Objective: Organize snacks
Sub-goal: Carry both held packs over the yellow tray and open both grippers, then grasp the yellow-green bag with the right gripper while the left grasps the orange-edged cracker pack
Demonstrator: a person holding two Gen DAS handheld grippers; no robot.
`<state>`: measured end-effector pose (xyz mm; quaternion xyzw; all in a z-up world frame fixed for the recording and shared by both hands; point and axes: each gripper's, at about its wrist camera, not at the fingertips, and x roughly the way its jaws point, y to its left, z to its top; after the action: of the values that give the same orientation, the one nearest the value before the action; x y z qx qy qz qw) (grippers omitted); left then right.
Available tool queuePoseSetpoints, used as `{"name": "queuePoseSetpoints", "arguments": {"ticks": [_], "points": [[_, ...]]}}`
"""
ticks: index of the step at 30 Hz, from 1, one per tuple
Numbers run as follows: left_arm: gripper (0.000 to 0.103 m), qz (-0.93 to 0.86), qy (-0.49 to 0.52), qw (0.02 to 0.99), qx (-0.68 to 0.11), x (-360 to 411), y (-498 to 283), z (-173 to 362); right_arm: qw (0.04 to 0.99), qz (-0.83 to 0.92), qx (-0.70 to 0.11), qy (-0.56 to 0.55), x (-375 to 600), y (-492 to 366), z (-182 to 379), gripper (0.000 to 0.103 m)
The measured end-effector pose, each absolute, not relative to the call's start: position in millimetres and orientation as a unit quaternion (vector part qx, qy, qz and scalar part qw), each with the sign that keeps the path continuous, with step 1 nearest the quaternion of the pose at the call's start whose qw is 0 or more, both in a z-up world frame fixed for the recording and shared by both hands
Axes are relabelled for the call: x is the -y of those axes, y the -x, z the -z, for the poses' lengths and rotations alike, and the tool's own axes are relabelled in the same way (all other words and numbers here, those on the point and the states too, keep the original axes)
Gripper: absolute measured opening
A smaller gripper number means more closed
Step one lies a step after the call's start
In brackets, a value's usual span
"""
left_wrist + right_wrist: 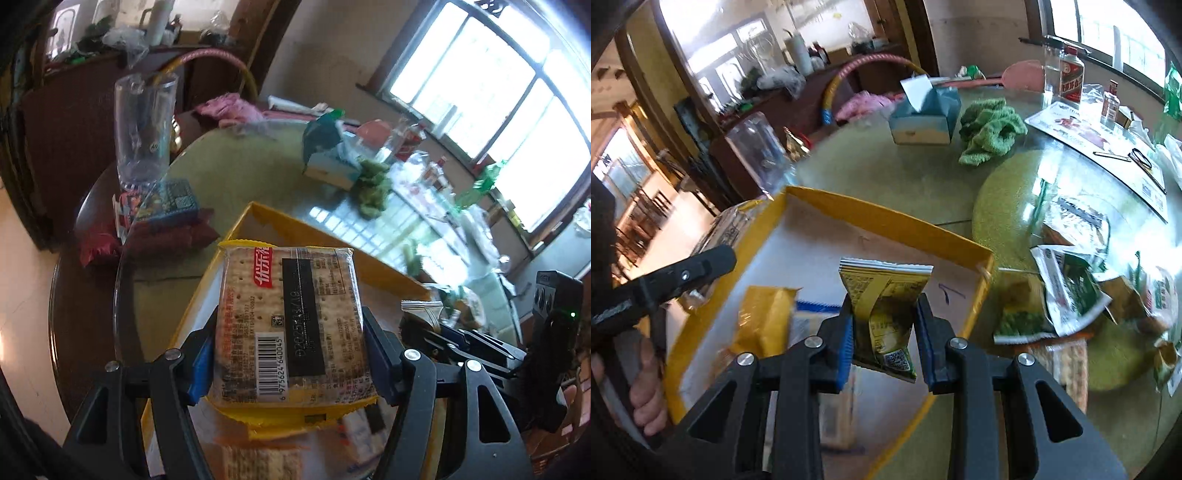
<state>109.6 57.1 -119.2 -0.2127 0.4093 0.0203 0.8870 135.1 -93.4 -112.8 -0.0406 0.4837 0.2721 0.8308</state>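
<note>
Clear-wrapped cracker pack (288, 325), barcode side up, is clamped in the left tongs (288, 354) above the yellow-walled box (388, 271). Right tongs (884, 332) pinch a green-yellow sachet (884, 314) over the box floor. Loose snack packets (1071, 291) lie right of the box on the glass-topped desk (886, 173).

Cracker pack (290, 325) clamped flat between left fingers, barcode up — green-yellow snack pouch (884, 317) pinched upright between right fingers.
</note>
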Motion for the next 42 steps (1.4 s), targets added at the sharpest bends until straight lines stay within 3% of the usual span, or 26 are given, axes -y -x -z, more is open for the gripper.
{"name": "queuePoseSetpoints", "arguments": {"ticks": [5, 8, 12, 18, 27, 36, 39, 42], "points": [[0.069, -0.039, 0.19, 0.86, -0.472, -55.5, -128.7, 142.2, 0.832, -0.244, -0.495, 0.061, 79.8, -144.5, 132.9, 0.033], [0.07, -0.032, 0.206, 0.844, -0.493, -59.2, -129.8, 145.4, 0.833, -0.238, -0.497, 0.052, 84.3, -146.2, 132.0, 0.044], [0.079, -0.06, 0.223, 0.867, -0.442, -62.8, -105.8, 119.0, 0.844, -0.253, -0.473, 0.017, 110.7, -134.3, 108.3, 0.058], [0.08, -0.047, 0.171, 0.902, -0.393, -10.7, -64.6, 80.8, 0.872, -0.254, -0.417, -0.036, 193.2, -106.3, 68.0, 0.078], [0.08, 0.077, 0.155, 0.906, -0.387, 105.7, -34.1, 75.4, 0.892, -0.179, -0.394, -0.127, 349.5, -67.5, 63.7, 0.079], [0.08, 0.09, 0.13, 0.9, -0.406, 147.3, -23.3, 93.9, 0.86, -0.149, -0.453, -0.18, 401.4, -102.1, 90.1, 0.079], [0.08, 0.092, 0.135, 0.899, -0.406, 145.0, -19.1, 96.1, 0.858, -0.137, -0.47, -0.156, 391.4, -127.4, 99.6, 0.074], [0.08, 0.095, 0.143, 0.897, -0.406, 141.2, -14.0, 97.5, 0.85, -0.109, -0.496, -0.144, 381.9, -151.2, 114.8, 0.059]]}}
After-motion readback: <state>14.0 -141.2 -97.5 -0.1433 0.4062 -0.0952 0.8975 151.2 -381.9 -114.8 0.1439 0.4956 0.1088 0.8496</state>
